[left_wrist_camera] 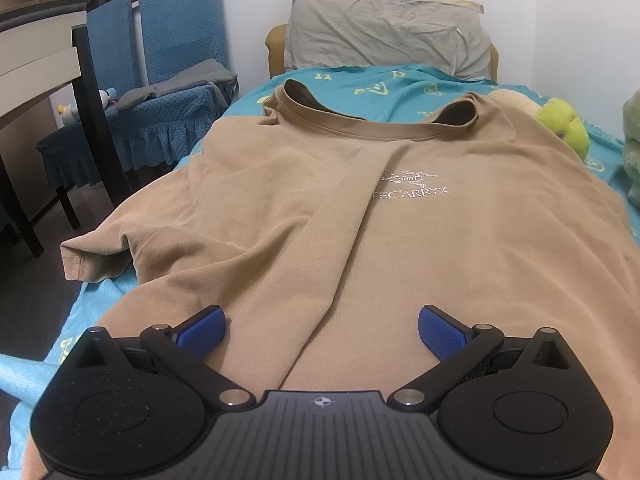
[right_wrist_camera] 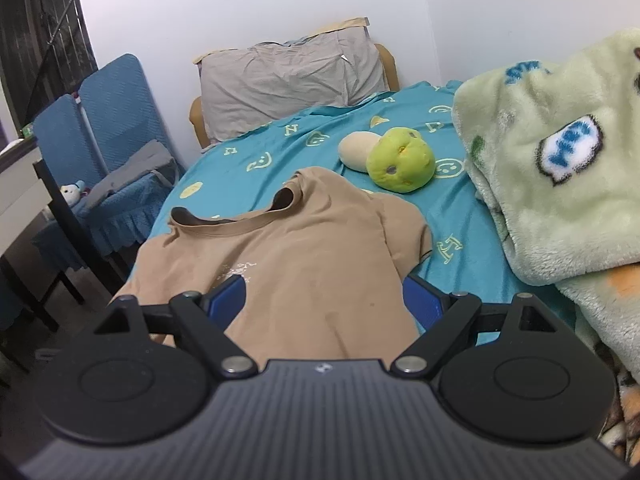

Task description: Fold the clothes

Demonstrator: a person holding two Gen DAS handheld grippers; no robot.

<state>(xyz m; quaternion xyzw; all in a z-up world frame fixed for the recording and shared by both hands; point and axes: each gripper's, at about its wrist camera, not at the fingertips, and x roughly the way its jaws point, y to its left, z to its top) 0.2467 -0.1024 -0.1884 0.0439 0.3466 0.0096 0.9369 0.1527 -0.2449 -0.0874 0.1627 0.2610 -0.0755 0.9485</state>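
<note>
Soft tan cotton T-shirt (left_wrist_camera: pixel 400 220) on teal sheet (right_wrist_camera: pixel 248 148), ribbed blue pads (left_wrist_camera: pixel 440 332) of both grippers apart

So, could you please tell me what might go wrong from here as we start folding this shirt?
1. The tan T-shirt has a long diagonal crease down its front; folding now may lock it in.
2. Its left sleeve hangs over the bed edge, so a pull could drag the shirt off the teal sheet.
3. The green plush toy and fleece blanket crowd the right side, and both tongs, left and right, stand open over the fabric.
</note>
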